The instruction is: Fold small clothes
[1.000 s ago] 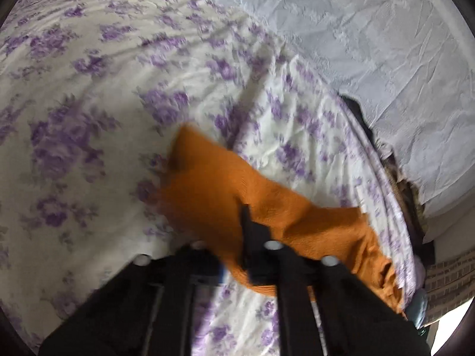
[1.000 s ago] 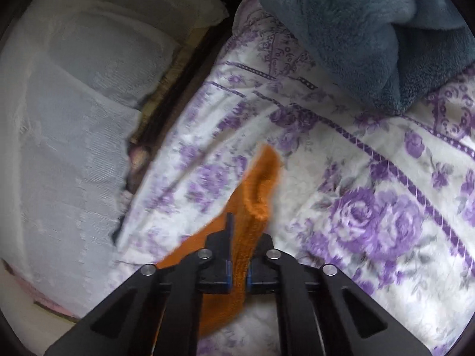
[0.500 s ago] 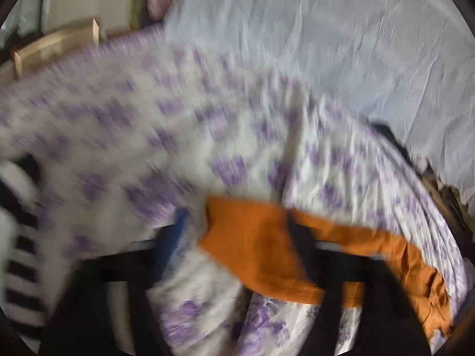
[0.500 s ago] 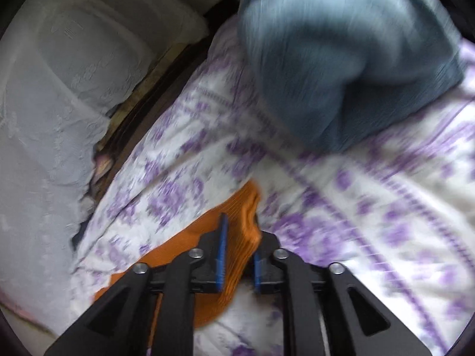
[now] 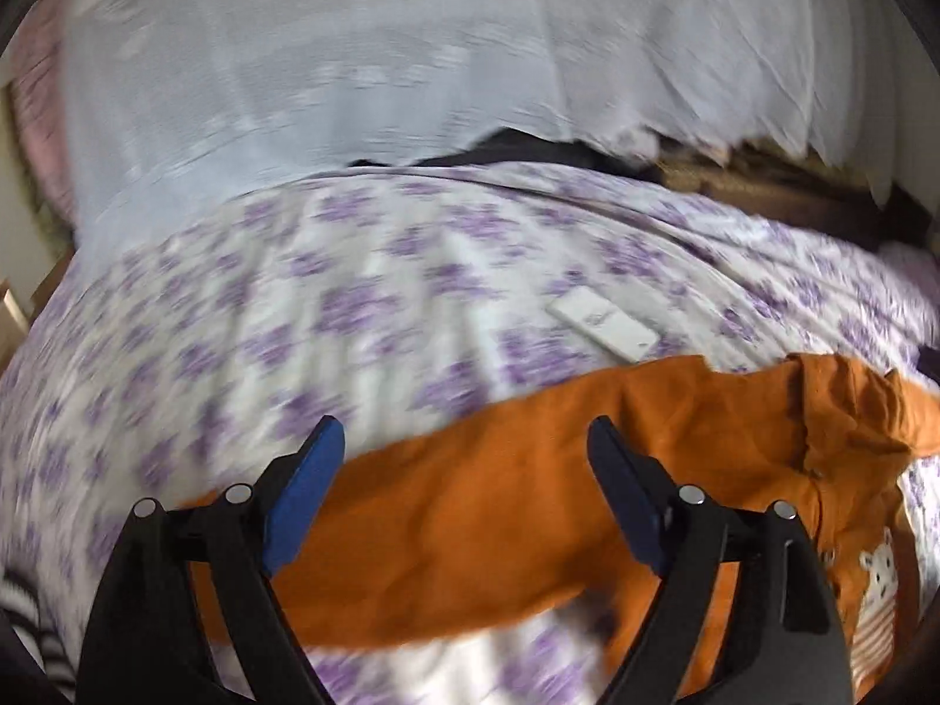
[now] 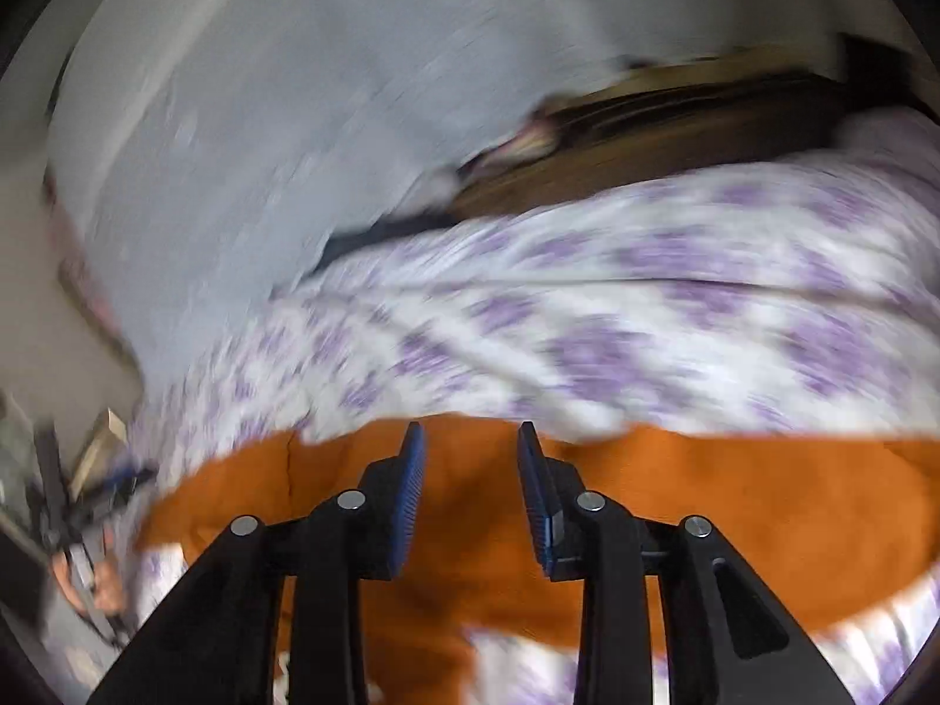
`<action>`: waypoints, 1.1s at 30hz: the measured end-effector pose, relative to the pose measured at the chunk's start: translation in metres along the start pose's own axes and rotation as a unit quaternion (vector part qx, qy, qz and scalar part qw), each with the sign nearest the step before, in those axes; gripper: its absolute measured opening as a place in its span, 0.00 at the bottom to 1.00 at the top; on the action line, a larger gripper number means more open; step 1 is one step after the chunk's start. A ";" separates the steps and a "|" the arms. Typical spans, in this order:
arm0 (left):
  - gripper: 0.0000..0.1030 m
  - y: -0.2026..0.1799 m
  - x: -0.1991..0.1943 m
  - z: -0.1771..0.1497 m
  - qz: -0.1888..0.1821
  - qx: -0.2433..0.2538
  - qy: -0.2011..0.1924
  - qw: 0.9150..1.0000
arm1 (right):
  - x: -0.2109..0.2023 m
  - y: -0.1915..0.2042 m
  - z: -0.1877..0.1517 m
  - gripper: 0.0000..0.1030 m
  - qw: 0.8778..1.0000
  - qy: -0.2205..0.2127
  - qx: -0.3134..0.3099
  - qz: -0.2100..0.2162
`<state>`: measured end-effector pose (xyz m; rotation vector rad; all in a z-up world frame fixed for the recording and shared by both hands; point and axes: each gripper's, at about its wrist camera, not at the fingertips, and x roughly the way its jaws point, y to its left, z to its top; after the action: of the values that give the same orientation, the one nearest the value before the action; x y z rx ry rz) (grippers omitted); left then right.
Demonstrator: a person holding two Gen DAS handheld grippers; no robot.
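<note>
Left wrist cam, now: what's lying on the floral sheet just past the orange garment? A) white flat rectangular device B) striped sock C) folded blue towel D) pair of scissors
A: a white flat rectangular device lies on the floral sheet just beyond the orange garment.

Motion smears my right view: the floral bedsheet (image 6: 646,317) is only purple streaks. My tongs' arms cover the orange garment (image 6: 734,505) toward 6 o'clock. In my left view a striped cloth (image 5: 23,617) is cut off at 8 o'clock.
</note>
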<state>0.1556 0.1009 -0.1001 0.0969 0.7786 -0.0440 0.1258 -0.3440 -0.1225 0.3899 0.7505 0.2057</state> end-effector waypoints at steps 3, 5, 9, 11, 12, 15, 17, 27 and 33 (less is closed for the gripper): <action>0.80 -0.034 0.029 0.010 -0.023 0.034 0.015 0.999 | 0.046 0.020 0.013 0.43 0.998 0.040 -0.039 -0.002; 0.83 -0.048 0.053 0.013 -0.028 0.057 0.030 0.998 | 0.079 0.023 0.017 0.43 0.996 0.075 -0.052 0.000; 0.81 -0.066 0.100 0.001 -0.012 0.089 0.074 0.993 | 0.106 0.030 -0.006 0.43 0.987 0.106 -0.118 -0.037; 0.66 -0.072 0.110 -0.007 0.004 0.101 0.062 0.993 | 0.102 0.032 -0.006 0.22 0.986 0.091 -0.129 -0.049; 0.50 -0.077 0.107 -0.006 0.009 0.113 0.046 0.992 | 0.099 0.035 -0.005 0.12 0.986 0.083 -0.133 -0.060; 0.02 -0.089 0.104 0.004 0.058 0.121 0.023 0.991 | 0.090 0.033 0.002 0.09 0.989 0.050 -0.123 -0.067; 0.02 -0.083 0.115 0.011 0.081 0.097 0.022 0.992 | 0.092 0.033 0.008 0.09 0.988 0.035 -0.123 -0.081; 0.50 -0.039 0.024 -0.013 -0.054 0.010 0.002 0.998 | 0.024 0.019 -0.012 0.31 0.999 -0.003 -0.042 -0.024; 0.62 -0.054 -0.047 -0.108 -0.132 0.084 0.060 0.986 | -0.045 0.066 -0.094 0.31 0.994 0.047 -0.098 0.014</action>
<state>0.0426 0.0585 -0.1479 0.1566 0.9028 -0.3590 0.0249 -0.2734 -0.1294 0.2052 0.8094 0.3232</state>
